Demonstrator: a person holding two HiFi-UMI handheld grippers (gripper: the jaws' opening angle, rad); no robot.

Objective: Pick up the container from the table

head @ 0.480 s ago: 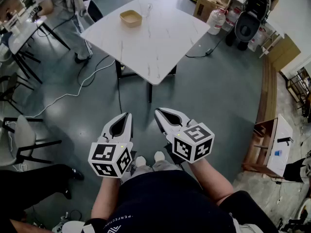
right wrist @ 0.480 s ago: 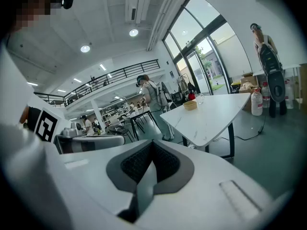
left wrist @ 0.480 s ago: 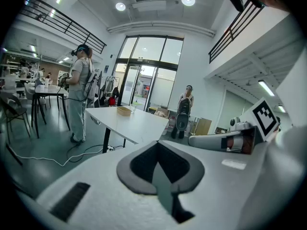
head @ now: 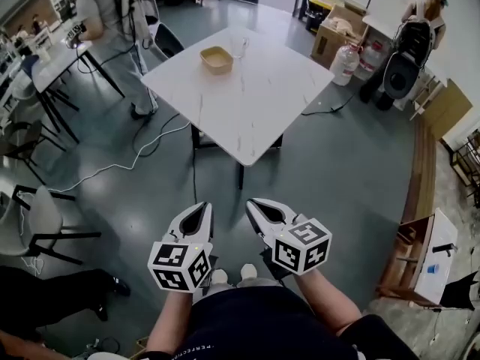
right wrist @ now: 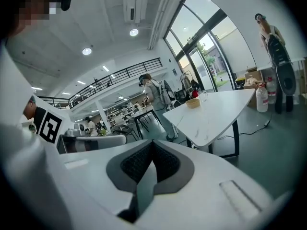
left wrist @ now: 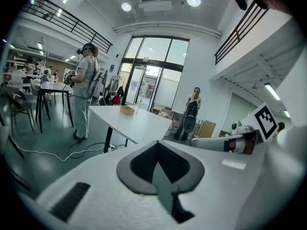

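The container is a tan bowl [head: 216, 58] on the far side of a white marble-top table [head: 247, 103], a good way ahead of me across the floor. It also shows small in the left gripper view [left wrist: 127, 109] and the right gripper view [right wrist: 193, 102]. A clear glass [head: 238, 46] stands just beside the bowl. My left gripper [head: 201, 210] and right gripper [head: 256, 205] are held side by side in front of my body, far short of the table. Both are shut with nothing between the jaws, and each points toward the table.
A person with a backpack [head: 112, 21] stands at desks left of the table. A white cable [head: 127, 156] runs over the floor. Chairs [head: 37, 216] stand at the left. Boxes and a water jug [head: 346, 62] sit behind the table, and a wooden shelf [head: 420, 253] stands at the right.
The table and bowl sit lower and slightly right in the head view, with more of the room beyond showing. Both grippers appear lower in the frame, still shut side by side.
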